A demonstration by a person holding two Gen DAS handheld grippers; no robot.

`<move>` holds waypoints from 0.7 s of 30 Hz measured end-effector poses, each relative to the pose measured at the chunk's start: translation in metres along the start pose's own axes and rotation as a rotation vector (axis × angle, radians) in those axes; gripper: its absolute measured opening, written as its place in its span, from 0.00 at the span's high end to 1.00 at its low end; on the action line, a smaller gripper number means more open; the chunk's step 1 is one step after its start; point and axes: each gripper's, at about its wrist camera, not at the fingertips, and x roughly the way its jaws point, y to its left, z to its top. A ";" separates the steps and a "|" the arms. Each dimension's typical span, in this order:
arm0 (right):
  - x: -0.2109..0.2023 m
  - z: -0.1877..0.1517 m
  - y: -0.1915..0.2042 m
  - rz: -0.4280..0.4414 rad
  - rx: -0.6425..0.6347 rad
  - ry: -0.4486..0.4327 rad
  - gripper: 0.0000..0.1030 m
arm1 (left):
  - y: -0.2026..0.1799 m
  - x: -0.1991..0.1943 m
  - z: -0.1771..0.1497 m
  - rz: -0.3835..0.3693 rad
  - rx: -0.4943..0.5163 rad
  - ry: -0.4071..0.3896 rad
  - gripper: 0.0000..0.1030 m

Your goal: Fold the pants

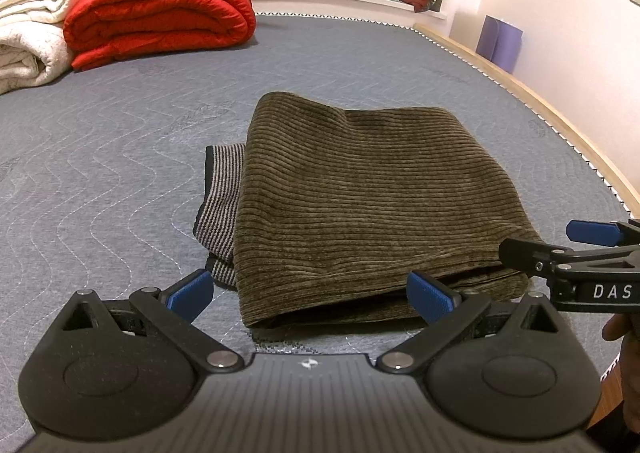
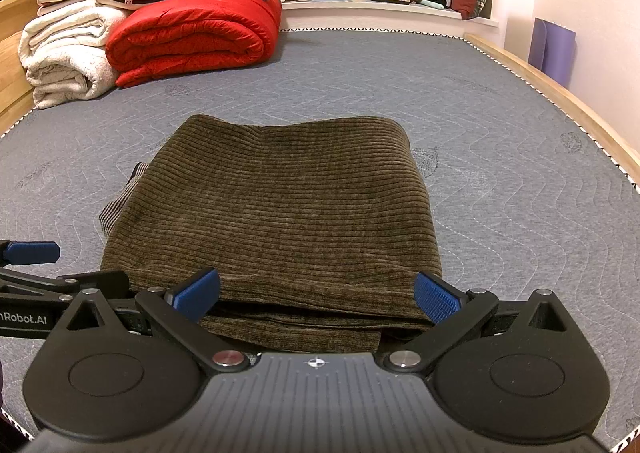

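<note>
On the bed [image 2: 500,101], folded pants [image 2: 276,213] lie just ahead of both spread claws, left claw [image 1: 310,293] and right claw [image 2: 318,295], near edge crosswise.

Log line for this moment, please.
stage: pants folded on mattress | left gripper: open, empty | right gripper: open, empty, at near edge | striped waistband shows left

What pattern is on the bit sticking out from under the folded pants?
Fine grey-and-black stripes with a dark edge on the waistband beside the olive corduroy pants; clearest in the left wrist view.

Both wrist views: low, close, facing bedhead | shared: folded olive corduroy pants [image 1: 372,205] [image 2: 276,213] | left view sits leftward
</note>
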 end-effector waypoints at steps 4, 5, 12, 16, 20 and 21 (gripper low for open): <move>0.000 0.000 0.000 0.001 0.000 0.000 0.01 | 0.000 0.000 0.000 -0.004 0.004 -0.002 0.00; 0.000 0.000 0.000 0.000 -0.001 0.000 0.01 | -0.001 -0.001 -0.001 -0.004 0.004 -0.002 0.00; 0.000 0.000 0.000 0.000 0.000 0.000 0.01 | 0.001 -0.001 -0.001 -0.010 0.005 -0.005 0.00; 0.000 0.000 0.000 0.000 0.000 0.001 0.01 | 0.001 -0.002 -0.001 -0.005 0.009 -0.015 0.00; 0.000 0.000 0.000 0.000 0.000 0.000 0.01 | 0.001 -0.002 -0.002 -0.011 0.009 -0.013 0.00; 0.000 0.000 0.000 0.000 0.000 0.001 0.01 | 0.000 -0.002 -0.002 -0.012 0.011 -0.011 0.00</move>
